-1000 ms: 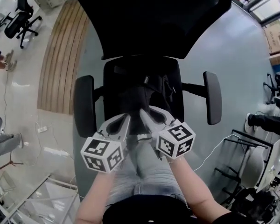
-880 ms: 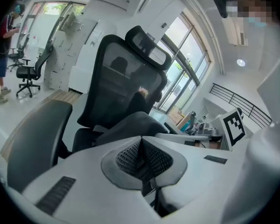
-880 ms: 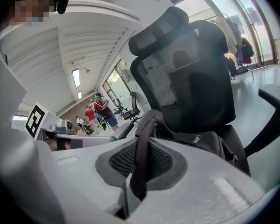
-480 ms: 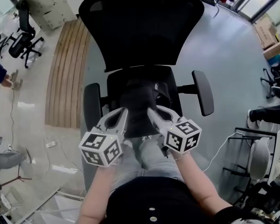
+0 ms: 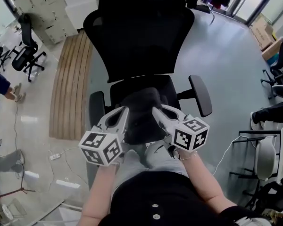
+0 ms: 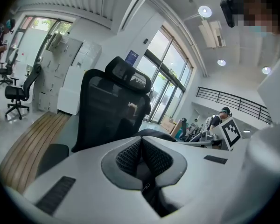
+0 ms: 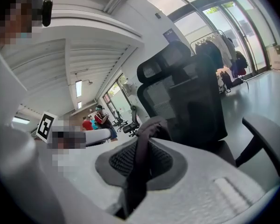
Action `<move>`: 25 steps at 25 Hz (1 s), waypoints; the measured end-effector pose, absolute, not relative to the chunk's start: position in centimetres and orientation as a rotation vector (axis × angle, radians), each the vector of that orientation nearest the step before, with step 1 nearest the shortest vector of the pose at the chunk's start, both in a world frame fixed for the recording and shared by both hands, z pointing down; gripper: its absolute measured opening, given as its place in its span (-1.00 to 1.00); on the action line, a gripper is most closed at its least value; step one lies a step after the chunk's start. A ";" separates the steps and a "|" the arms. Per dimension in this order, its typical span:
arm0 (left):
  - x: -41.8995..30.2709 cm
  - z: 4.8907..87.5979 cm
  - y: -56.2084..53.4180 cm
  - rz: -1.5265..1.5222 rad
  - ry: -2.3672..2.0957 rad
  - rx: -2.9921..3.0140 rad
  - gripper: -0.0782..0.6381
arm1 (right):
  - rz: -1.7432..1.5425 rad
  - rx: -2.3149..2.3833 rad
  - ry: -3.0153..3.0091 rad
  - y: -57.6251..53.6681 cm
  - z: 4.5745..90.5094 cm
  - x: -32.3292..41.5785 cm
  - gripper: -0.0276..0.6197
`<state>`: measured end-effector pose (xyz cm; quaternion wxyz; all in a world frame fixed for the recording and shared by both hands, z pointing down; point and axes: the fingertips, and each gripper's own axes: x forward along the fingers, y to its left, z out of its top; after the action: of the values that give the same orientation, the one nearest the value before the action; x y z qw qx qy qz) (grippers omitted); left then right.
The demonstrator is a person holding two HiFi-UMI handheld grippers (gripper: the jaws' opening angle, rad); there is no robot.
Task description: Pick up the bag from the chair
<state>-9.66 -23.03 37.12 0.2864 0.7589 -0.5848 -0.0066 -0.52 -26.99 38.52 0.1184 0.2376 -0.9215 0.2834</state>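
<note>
Bag (image 5: 141,114) in left gripper (image 5: 123,111), right gripper (image 5: 159,110)

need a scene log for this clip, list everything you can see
office chair: one, black, centre, facing the person
bag: one, black, over the chair's seat, between the two grippers
wooden strip: one, light brown, on the floor left of the chair
spare office chairs: at least two, black, far left
cabinets: a row, pale, top left
cardboard boxes: a few, brown, top right
cable: one, white, on the floor at right
bystanders: parts of two, at the left and right edges
left gripper: one, white, jaws shut on the bag's dark fabric
right gripper: one, white, jaws shut on a bag strap
forearms: two, bare, bottom
</note>
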 end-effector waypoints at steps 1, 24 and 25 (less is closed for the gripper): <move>-9.6 36.7 -23.1 -0.025 -1.567 2.036 -0.73 | 0.825 0.688 -2.706 -26.9 37.9 -0.5 -0.78; -10.8 26.2 -24.1 -0.122 -1.593 2.233 -0.73 | 0.625 0.721 -2.964 -28.8 24.4 -1.5 -0.77; -11.1 26.2 -24.2 -0.122 -1.598 2.233 -0.73 | 0.625 0.723 -2.966 -28.9 24.3 -1.6 -0.77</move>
<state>-11.05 -24.17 26.17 0.1952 0.7968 -0.5702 -0.0434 -1.59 -28.94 24.34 0.0126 0.2320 -0.9518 0.2004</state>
